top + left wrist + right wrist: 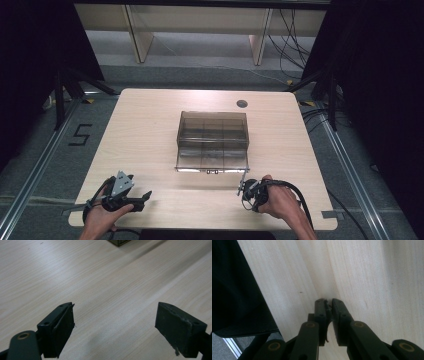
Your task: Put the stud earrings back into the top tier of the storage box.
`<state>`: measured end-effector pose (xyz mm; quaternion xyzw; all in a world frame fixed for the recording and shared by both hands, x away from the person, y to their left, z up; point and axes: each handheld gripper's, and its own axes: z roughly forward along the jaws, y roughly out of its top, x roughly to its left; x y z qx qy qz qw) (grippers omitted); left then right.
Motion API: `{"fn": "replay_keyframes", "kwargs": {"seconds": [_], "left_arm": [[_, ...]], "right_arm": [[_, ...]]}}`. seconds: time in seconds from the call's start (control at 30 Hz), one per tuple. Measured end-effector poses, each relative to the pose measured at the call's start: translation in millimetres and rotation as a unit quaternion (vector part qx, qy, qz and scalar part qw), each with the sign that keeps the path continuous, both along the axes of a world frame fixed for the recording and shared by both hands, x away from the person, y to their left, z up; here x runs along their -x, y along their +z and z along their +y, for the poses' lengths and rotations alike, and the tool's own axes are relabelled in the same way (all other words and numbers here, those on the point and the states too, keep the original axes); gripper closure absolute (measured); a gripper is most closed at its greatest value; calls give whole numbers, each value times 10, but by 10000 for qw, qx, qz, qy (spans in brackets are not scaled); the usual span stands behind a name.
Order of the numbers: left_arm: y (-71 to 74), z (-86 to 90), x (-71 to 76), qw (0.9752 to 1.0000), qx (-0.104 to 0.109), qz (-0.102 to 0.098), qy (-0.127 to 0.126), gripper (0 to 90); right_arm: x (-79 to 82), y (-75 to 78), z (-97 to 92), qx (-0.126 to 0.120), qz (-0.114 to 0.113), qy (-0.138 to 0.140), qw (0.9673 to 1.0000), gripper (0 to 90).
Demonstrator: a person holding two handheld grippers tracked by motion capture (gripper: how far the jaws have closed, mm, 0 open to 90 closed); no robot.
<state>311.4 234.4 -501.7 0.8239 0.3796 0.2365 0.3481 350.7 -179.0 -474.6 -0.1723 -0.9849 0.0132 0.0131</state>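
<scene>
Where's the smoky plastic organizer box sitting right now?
In the high view, the organizer box sits mid-table, ahead of both grippers, with the right gripper just off its near right corner.

The gripper [328, 305] rises from the bottom edge, its two black jaws drawn almost together, with only a thin slit left between the pads [322, 312]. Something thin and dark sits in that slit, perhaps a wire or a frayed edge of padding; it is too small to tell. Brass-coloured pivots dot the jaw links. The tips point down at a pale wood table [362, 272], close to its surface. At left the table's edge runs diagonally, with darkness beyond it. In the bottom left corner lies a grey floor [219, 345] with a bright rail [233, 346].
</scene>
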Motion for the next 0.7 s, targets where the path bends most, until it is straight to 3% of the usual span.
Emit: {"fn": "replay_keyframes", "kwargs": {"seconds": [0.37, 0.4, 0.43, 0.47, 0.5, 0.57, 0.63, 0.67, 0.7], "left_arm": [[2, 3, -3, 10000, -29, -13, -15, 151], [-11, -13, -1, 9999, 116, -47, 60, 151], [-11, -13, -1, 9999, 116, -47, 60, 151], [-14, -15, -1, 9999, 121, -51, 75, 151], [-3, 4, -9, 10000, -6, 27, -53, 151], [-6, 0, -10, 10000, 9, 13, -37, 151], [-4, 2, -8, 10000, -2, 9, -40, 151], [-6, -1, -5, 10000, 20, -16, 7, 151], [-21, -25, -2, 9996, 217, -81, 129, 151]], "right_arm": [[-3, 62, -63, -109, -15, -47, 9999, 872], [-6, 82, -69, -145, -54, -13, 9999, 872], [-6, 82, -69, -145, -54, -13, 9999, 872], [11, 135, -73, -132, -70, -143, 9998, 872], [20, 224, -97, -229, -164, -116, 9995, 872], [15, 249, -112, -297, -177, -50, 9994, 872], [39, 366, -142, -363, -254, -108, 9990, 872], [37, 393, -154, -406, -274, -67, 9988, 872], [48, 436, -159, -429, -307, -108, 9986, 872]]}}
